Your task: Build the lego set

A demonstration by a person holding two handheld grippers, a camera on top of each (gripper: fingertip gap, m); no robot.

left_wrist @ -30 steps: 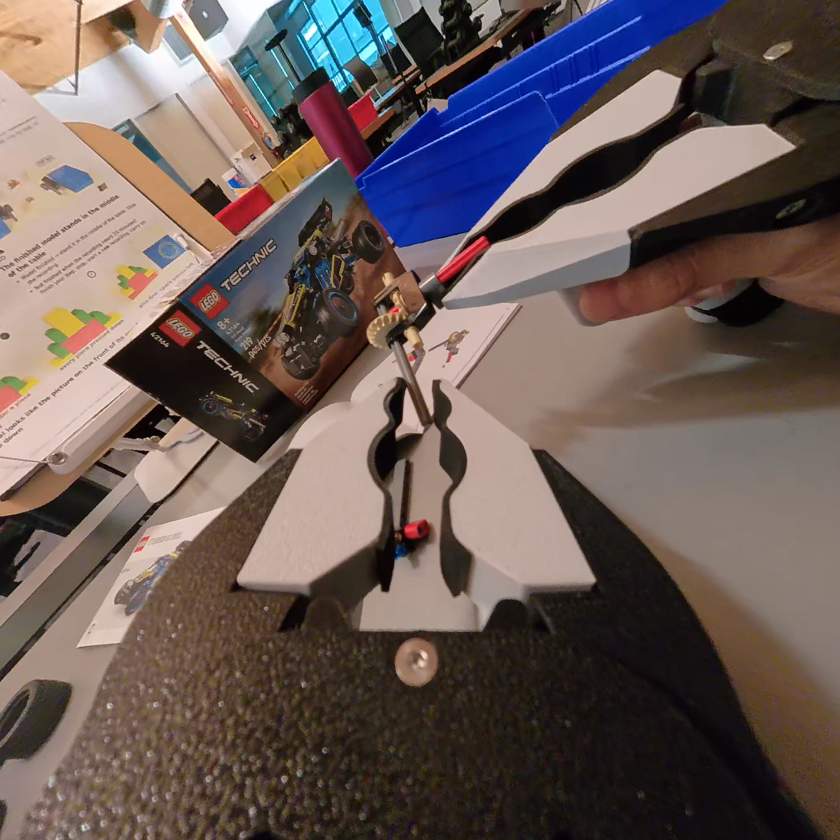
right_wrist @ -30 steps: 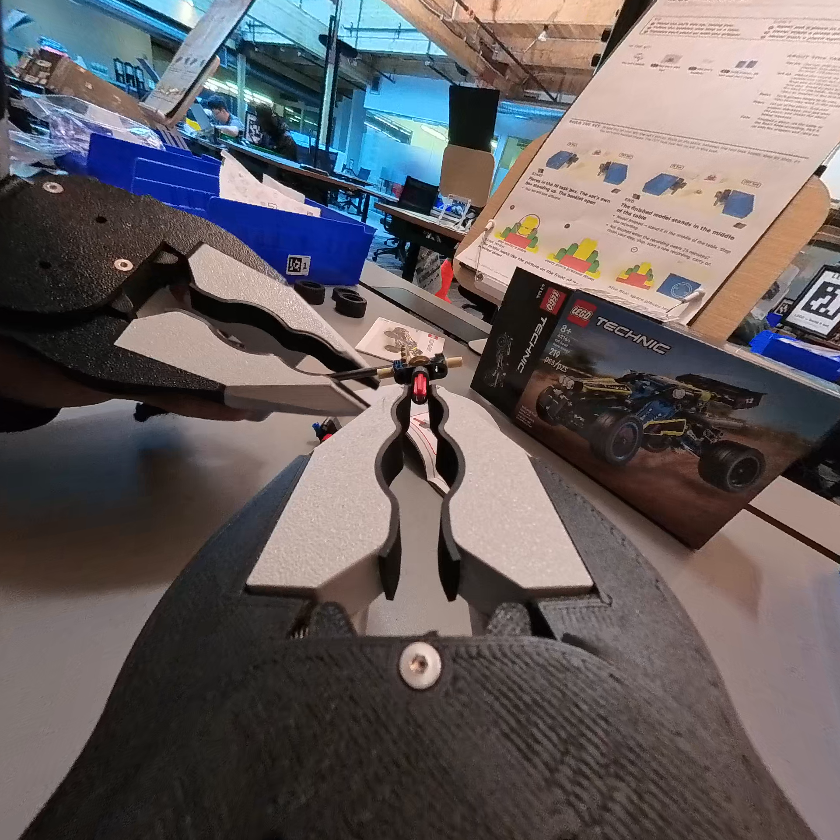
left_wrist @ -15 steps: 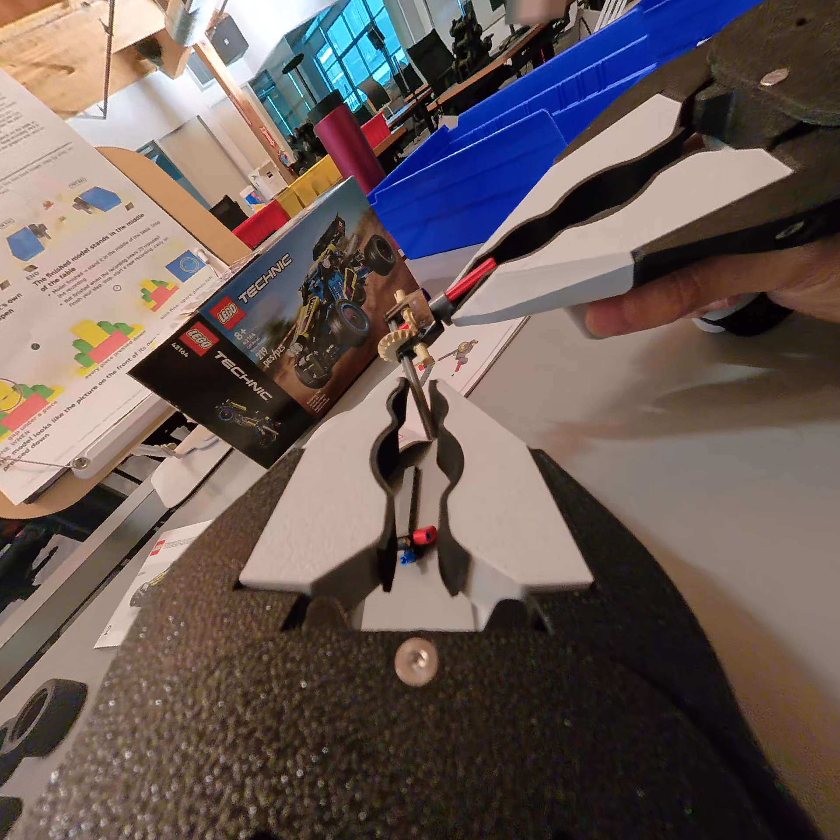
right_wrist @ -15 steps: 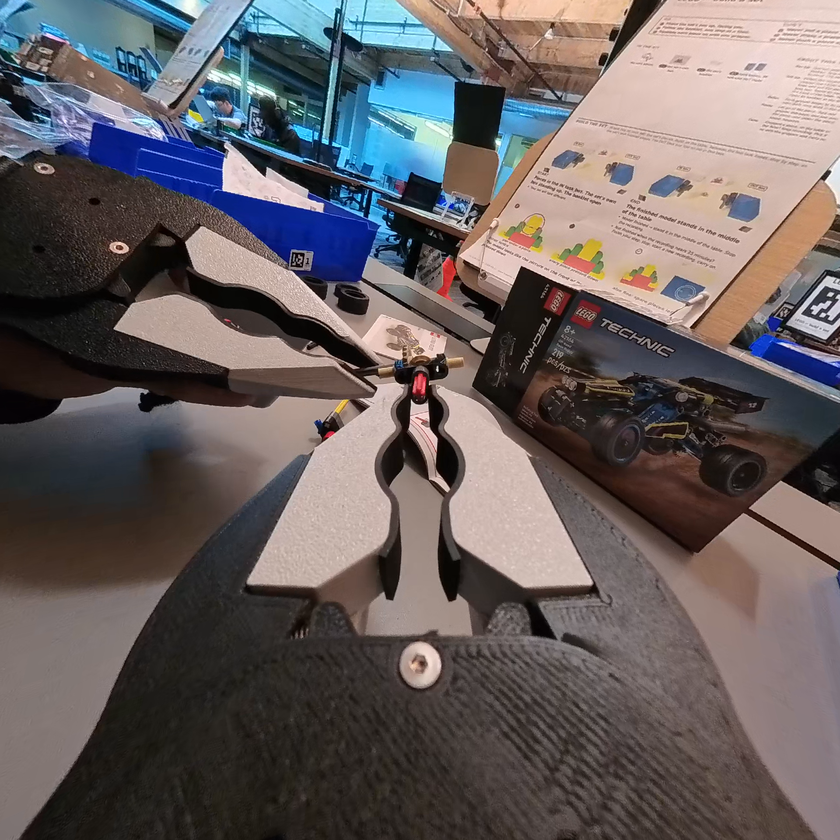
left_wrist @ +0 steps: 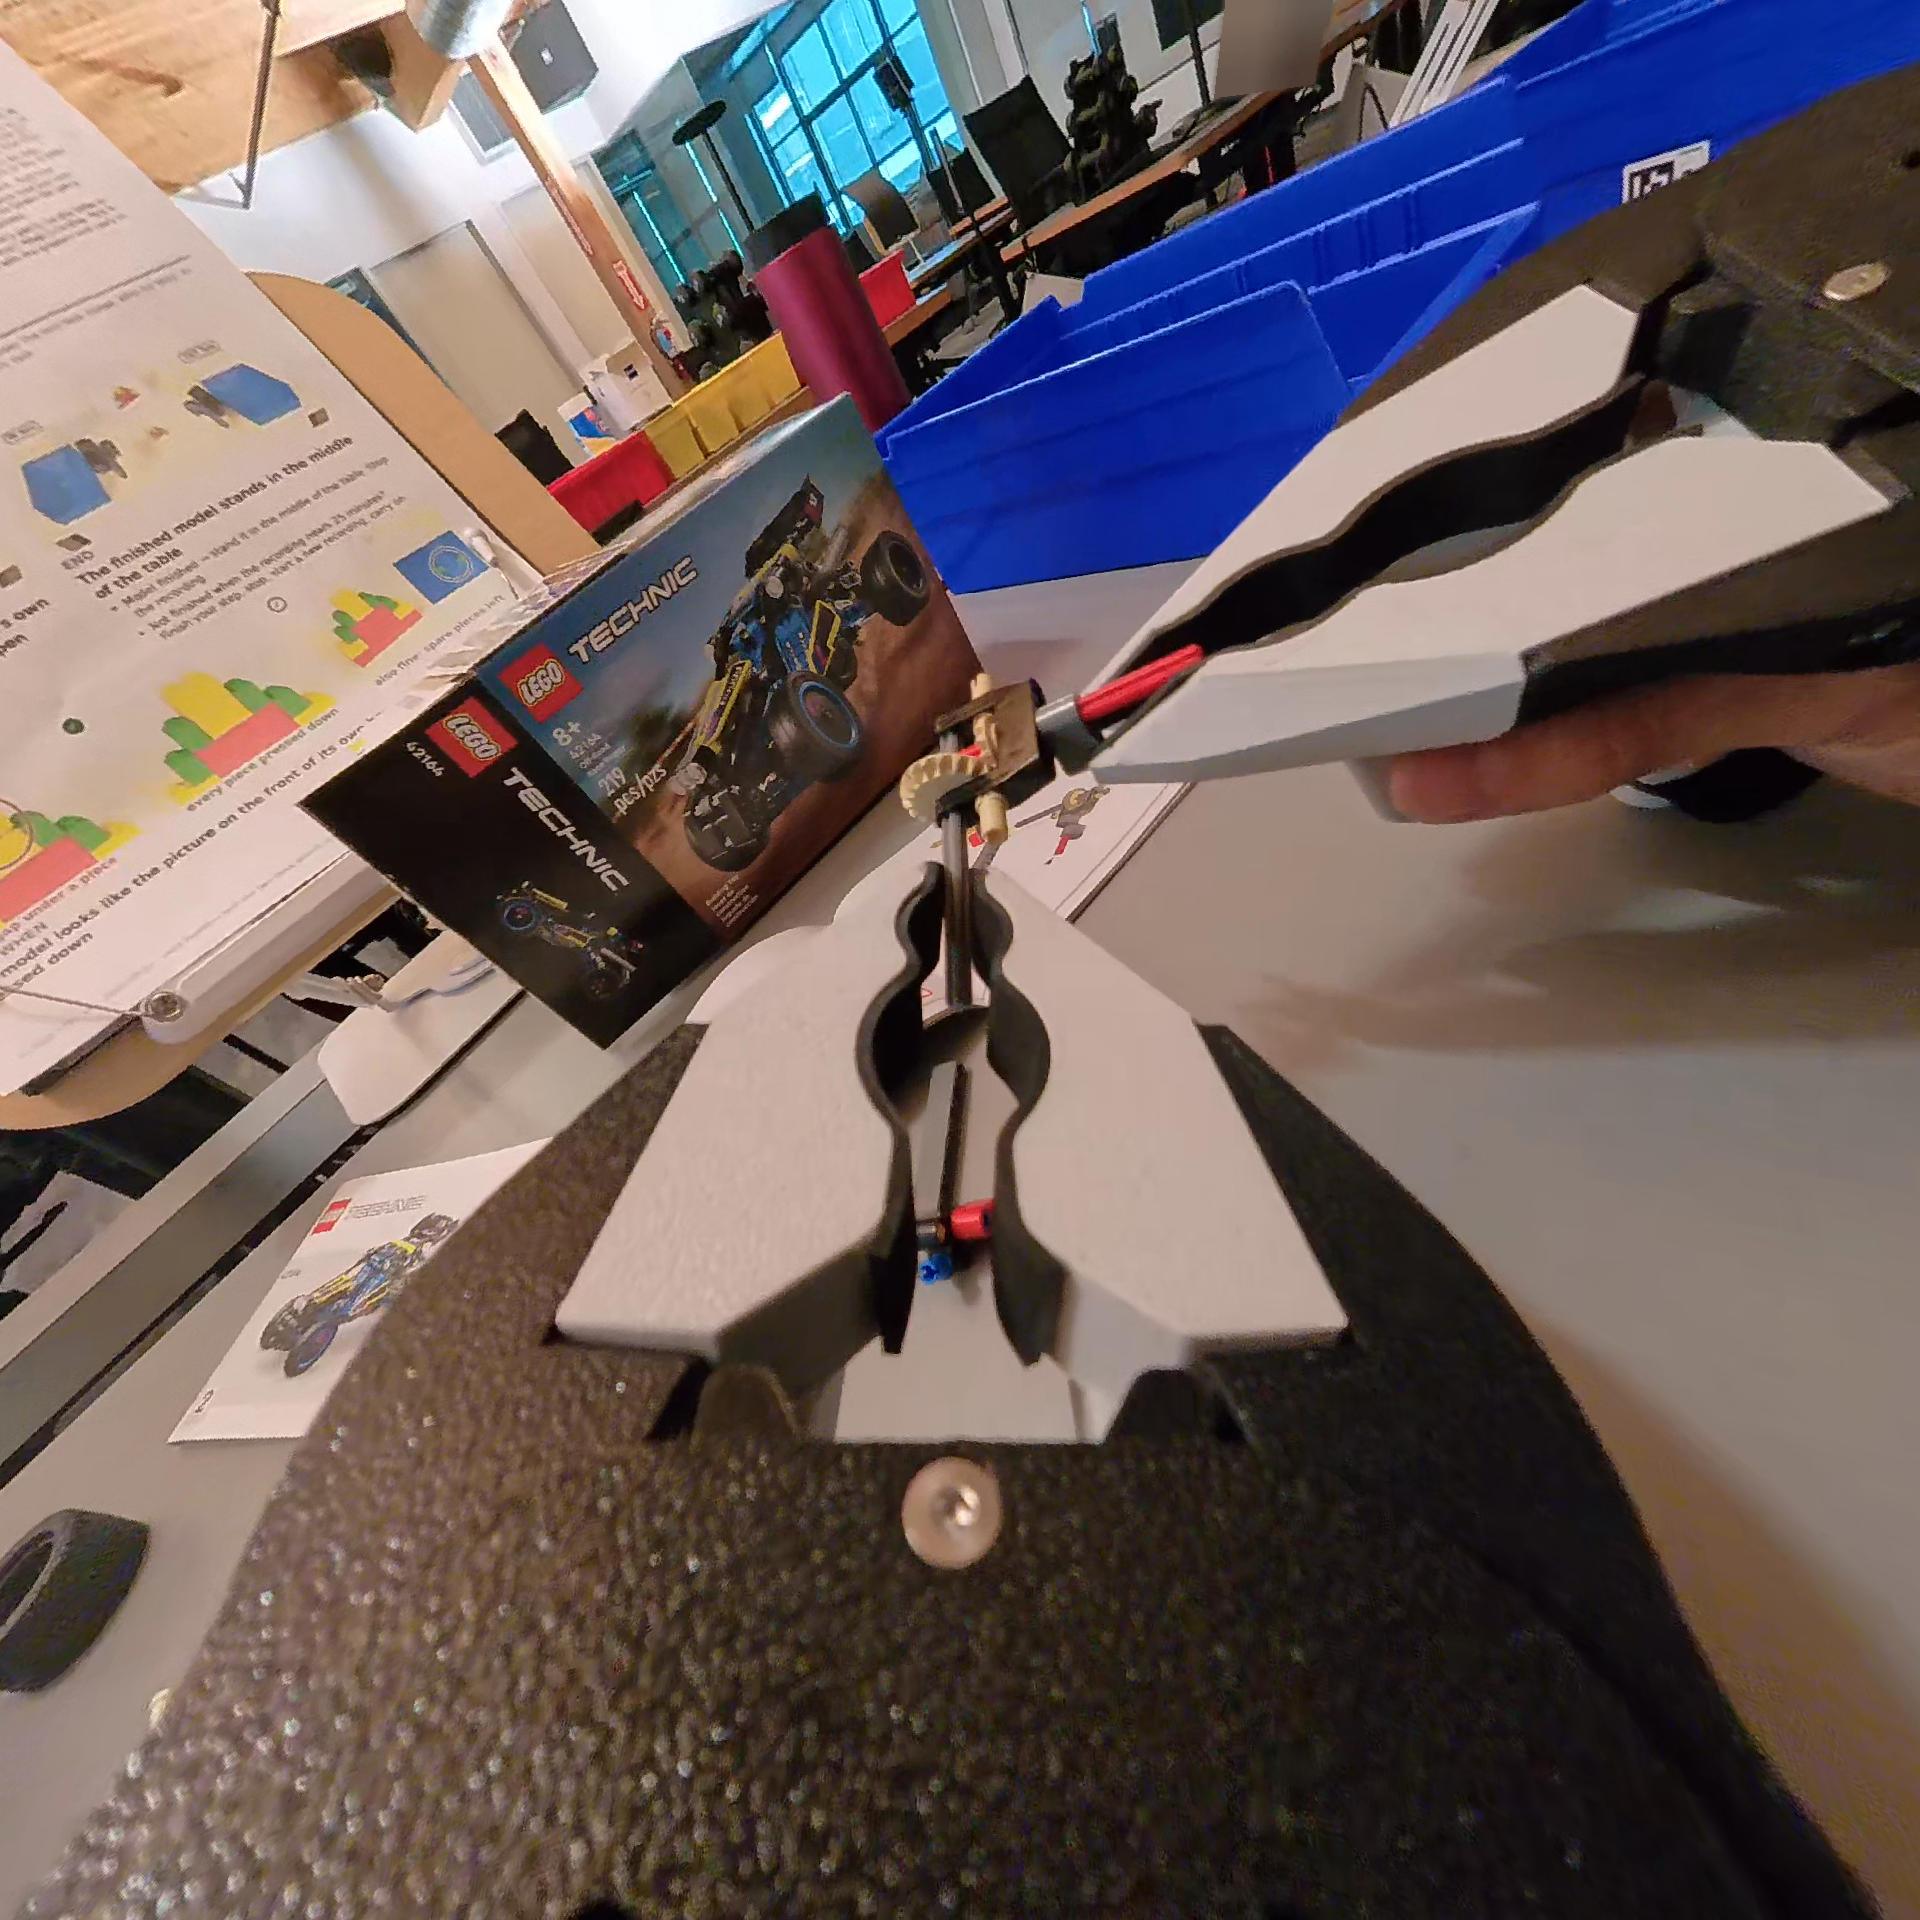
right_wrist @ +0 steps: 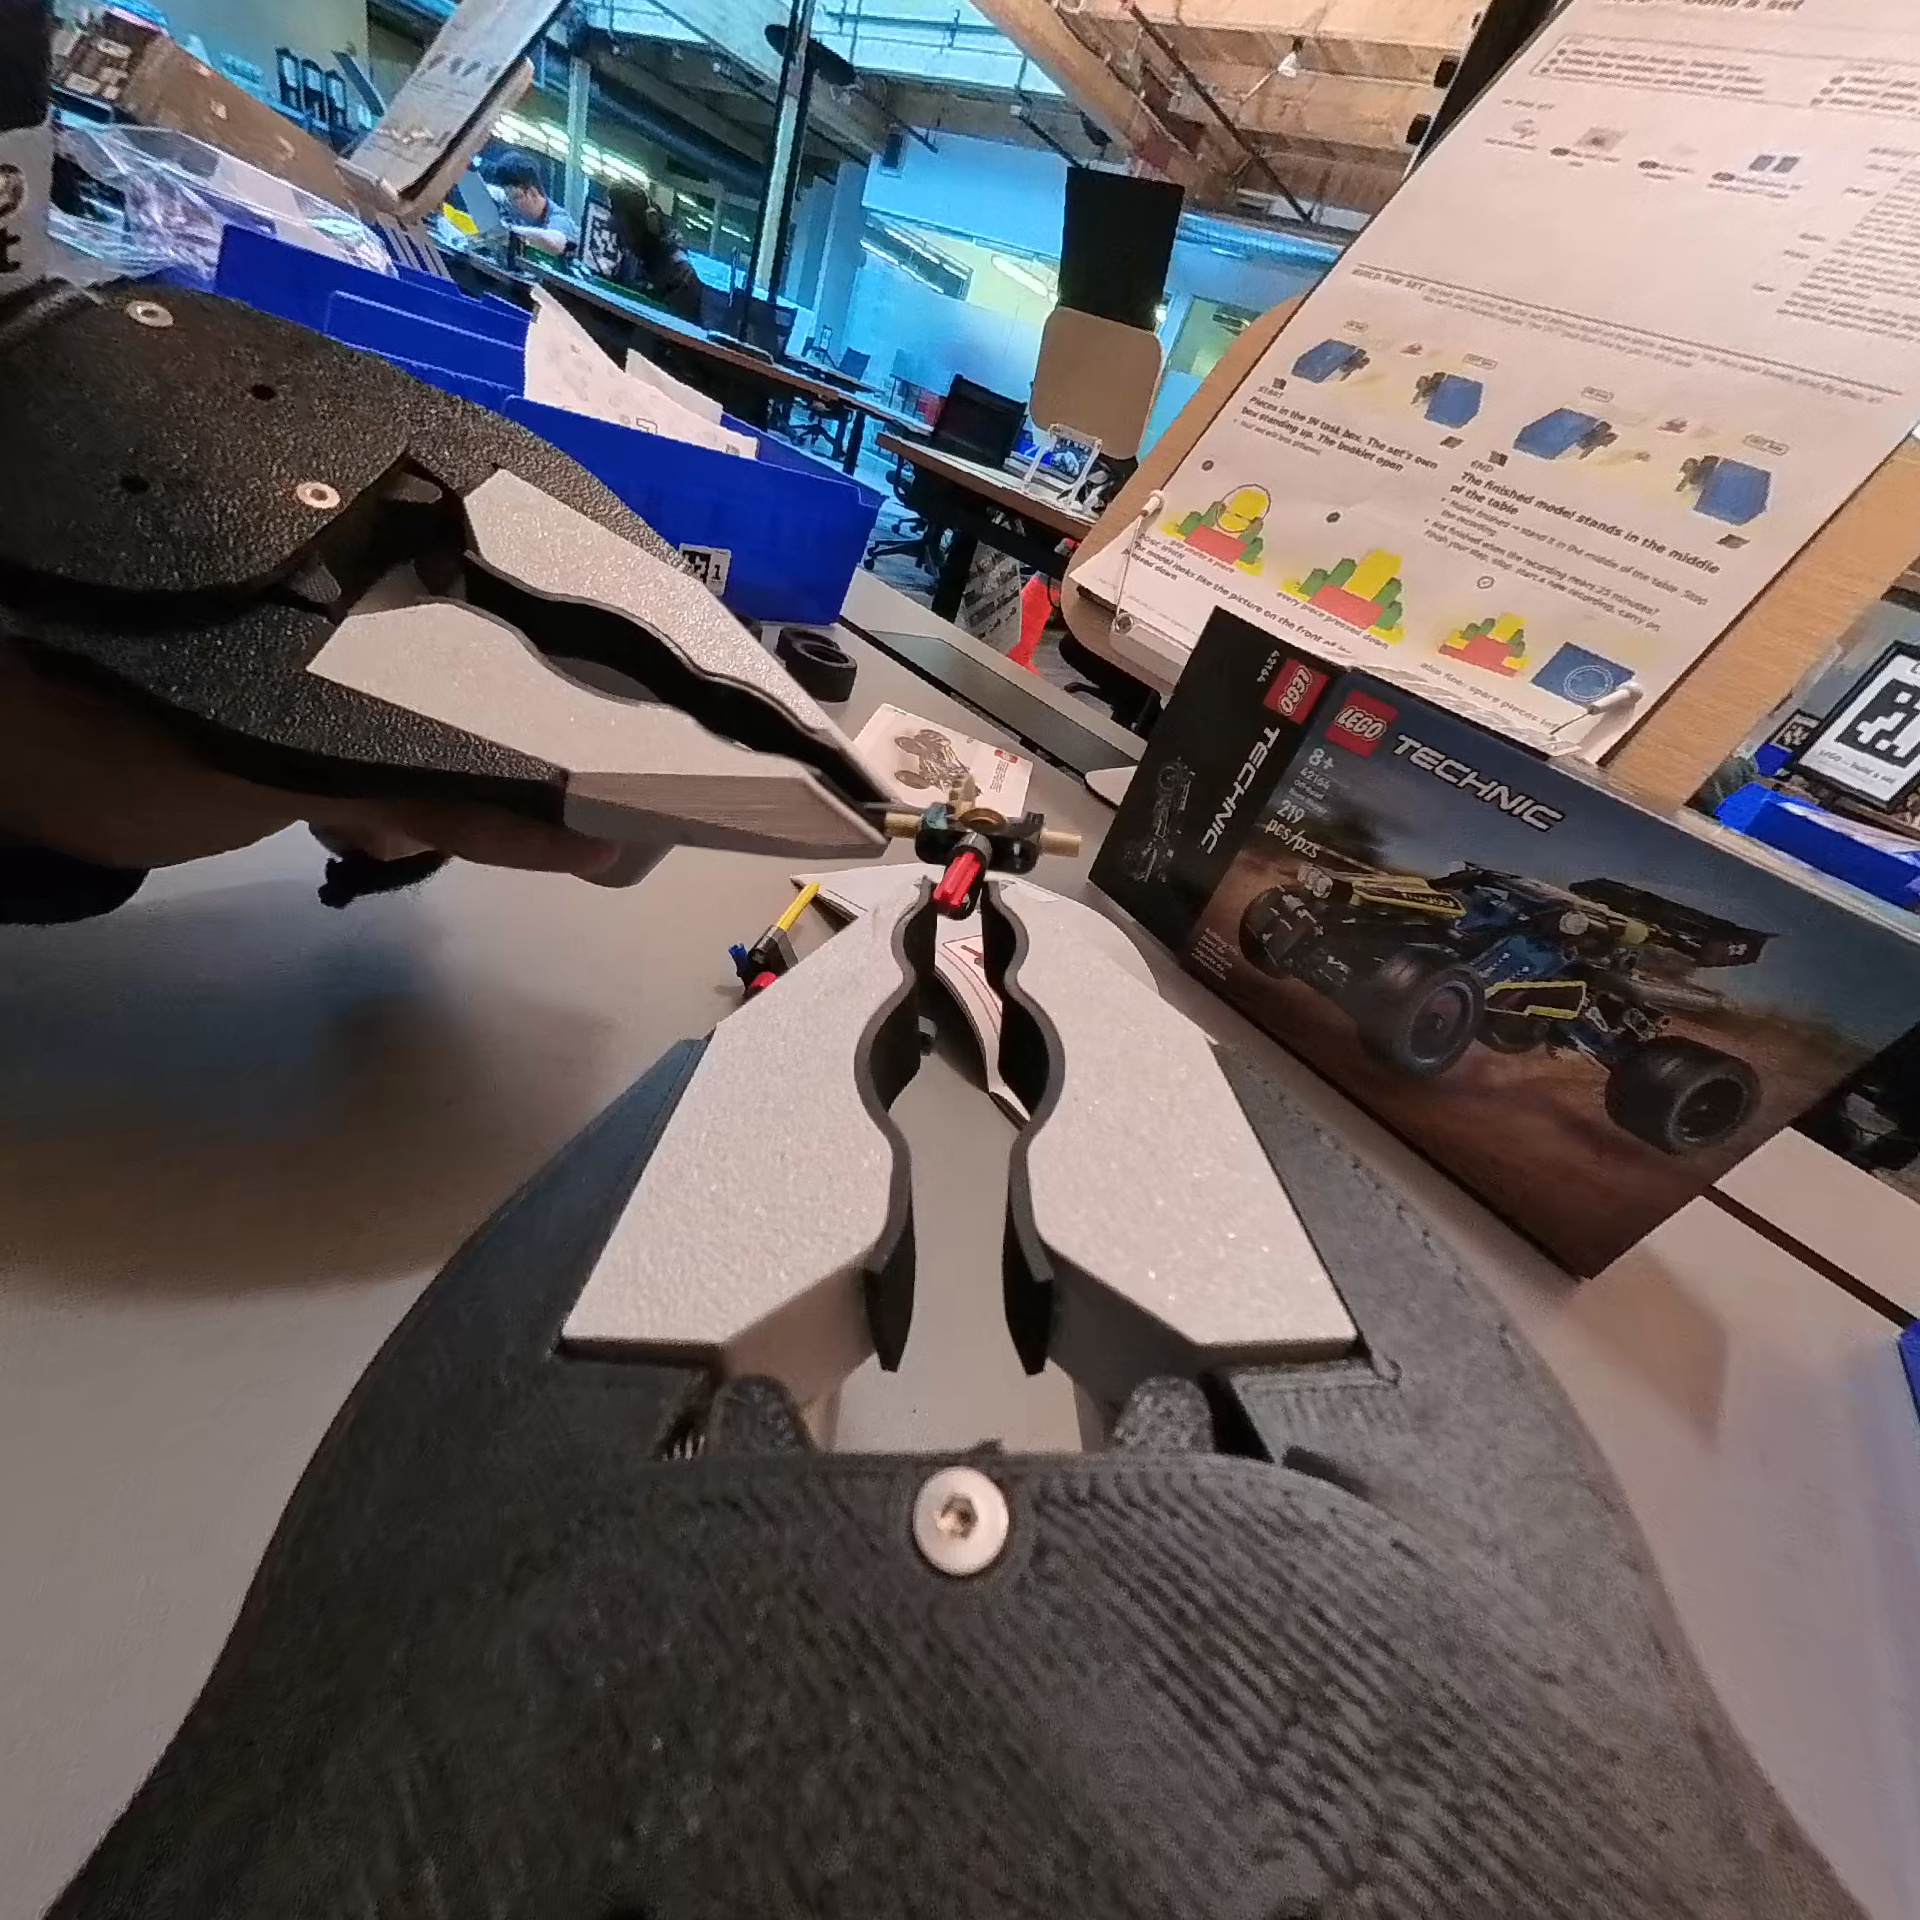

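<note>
I was working in an open-plan lab or maker workspace: exposed timber beams (right_wrist: 1226, 114) ran overhead, long desks (right_wrist: 727, 353) with office chairs (left_wrist: 1023, 145) stretched toward tall windows (left_wrist: 831, 135), blue storage bins (left_wrist: 1122, 436) lined my grey table (left_wrist: 1455, 1039), and an instruction board (right_wrist: 1579, 416) stood propped beside it.

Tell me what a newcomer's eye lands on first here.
First, the small tan-and-black lego gear assembly held in mid-air between both tools: the left hand-held gripper pinches its dark axle, the right hand-held gripper its red pin. Behind it stands the dark lego set box with a buggy picture on the grey table.
</note>
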